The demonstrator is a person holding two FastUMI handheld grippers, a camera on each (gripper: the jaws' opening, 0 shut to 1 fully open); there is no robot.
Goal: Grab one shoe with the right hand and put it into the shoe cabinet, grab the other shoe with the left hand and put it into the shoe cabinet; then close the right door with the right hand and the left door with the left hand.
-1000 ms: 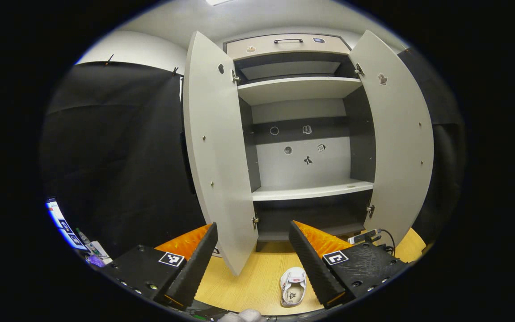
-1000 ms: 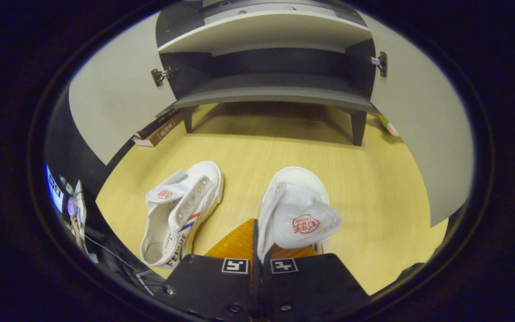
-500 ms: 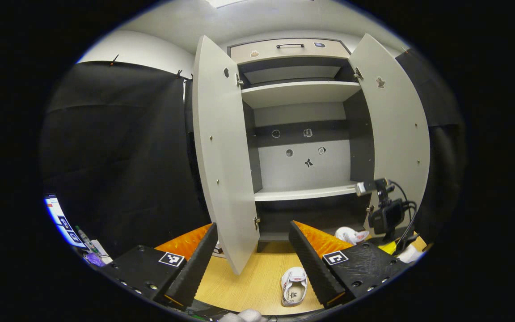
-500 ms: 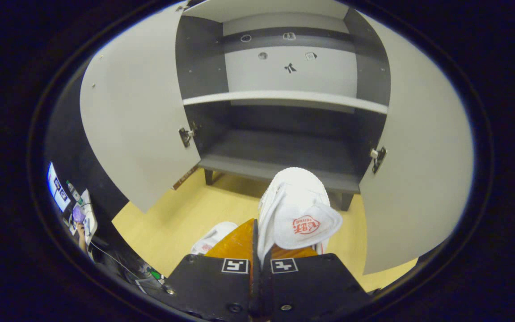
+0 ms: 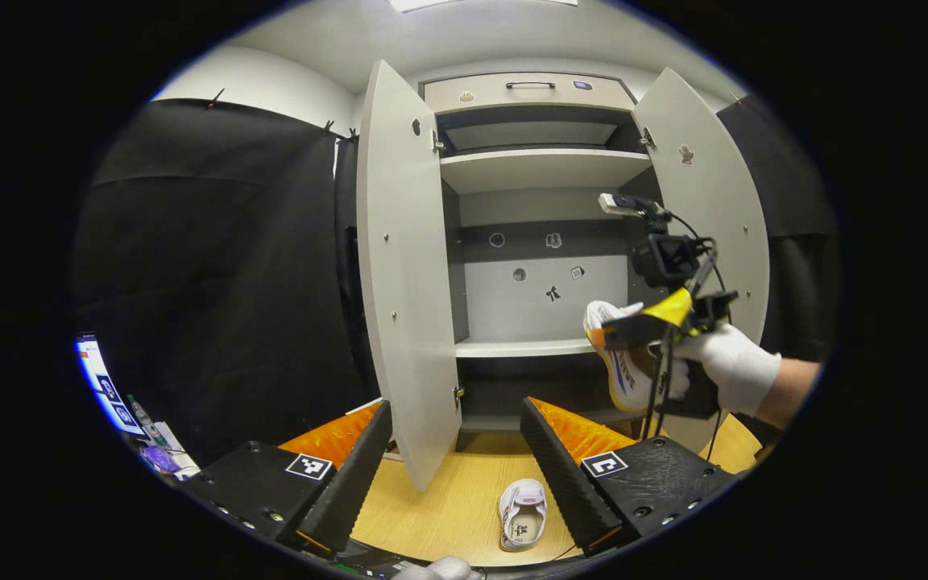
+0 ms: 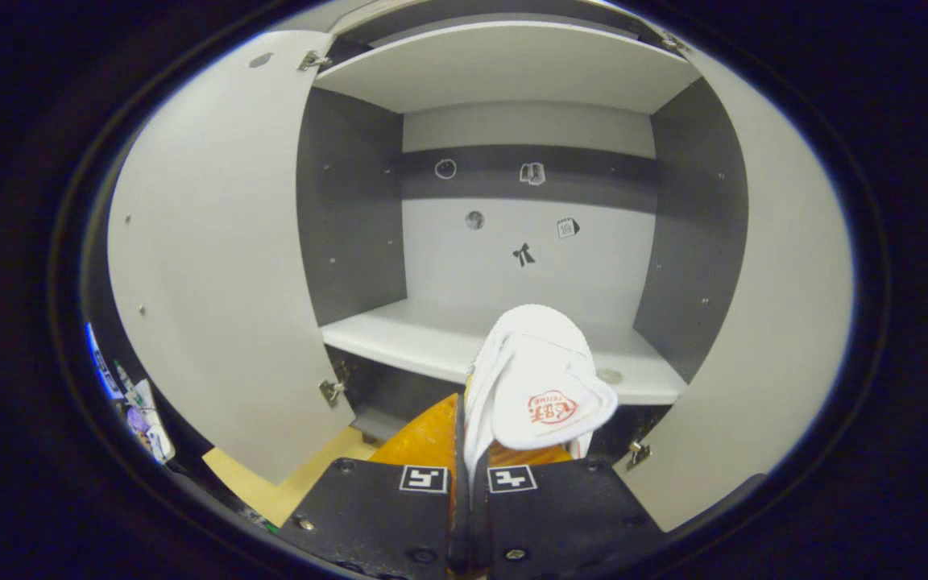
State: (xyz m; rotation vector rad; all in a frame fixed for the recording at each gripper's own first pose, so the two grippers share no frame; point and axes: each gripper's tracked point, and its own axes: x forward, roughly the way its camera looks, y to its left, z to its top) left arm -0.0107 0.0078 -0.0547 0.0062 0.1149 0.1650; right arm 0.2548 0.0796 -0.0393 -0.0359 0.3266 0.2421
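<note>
A staged recording booth is posing as a home hallway: black cloth (image 5: 214,266) is hanging beside a shoe cabinet (image 5: 540,165) standing on a wood-look floor (image 5: 456,507).

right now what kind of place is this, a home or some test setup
Likely a staged recording booth, not a home: a shoe cabinet with both doors open stands on a wood-look floor, black cloth hangs beside it, and a gloved hand carries a shoe in a camera-topped gripper.

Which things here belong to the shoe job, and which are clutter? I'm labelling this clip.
Job: white canvas shoe in the right gripper; second white canvas shoe on the wooden floor; grey shoe cabinet, both doors open.
Clutter: small items at the floor's left edge.
</note>
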